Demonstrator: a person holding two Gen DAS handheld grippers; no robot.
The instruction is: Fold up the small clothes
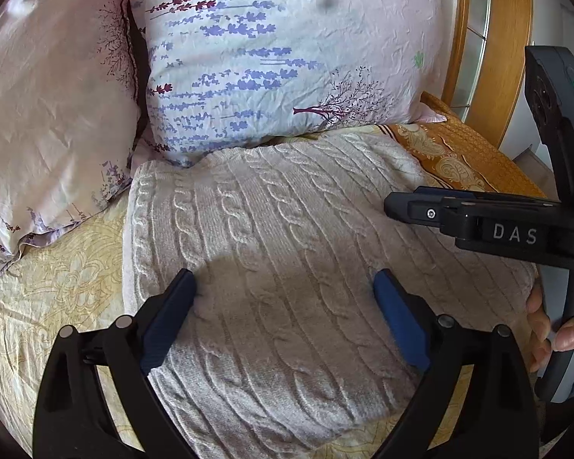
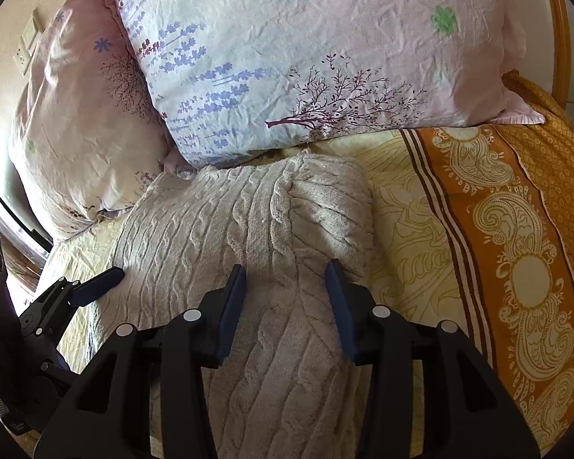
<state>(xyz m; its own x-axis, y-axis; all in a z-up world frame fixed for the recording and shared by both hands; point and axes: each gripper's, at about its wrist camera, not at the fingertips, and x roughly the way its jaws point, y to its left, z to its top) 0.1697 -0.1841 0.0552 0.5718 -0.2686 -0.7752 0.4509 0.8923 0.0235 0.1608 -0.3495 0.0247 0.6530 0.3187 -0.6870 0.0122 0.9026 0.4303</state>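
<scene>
A grey cable-knit sweater (image 1: 287, 244) lies folded into a thick rectangle on the bed (image 1: 53, 298), its far edge touching the flowered pillow (image 1: 287, 49) that leans at the head. A second, pinker pillow (image 1: 53, 107) sits just beside the first, to the left in both views. The bedsheet is pale yellow with an orange paisley border (image 2: 516, 252) running along the right side.

The left hand-held gripper (image 1: 285, 287) is released: its blue pads (image 1: 398, 317) stand wide apart over the near part of the sweater, with knit lying between them but neither pad pressing on it. From the right wrist view one of its fingertips rests low at the sweater's left edge.

The right hand-held gripper (image 2: 287, 287) hovers over the sweater's right portion (where a fold forms a raised ridge), jaws partly apart with knit fabric showing between them. Whether its pads pinch the fabric I cannot tell. In the left view its black body reaches in from the right, and a hand (image 1: 555, 329) grips its handle.
</scene>
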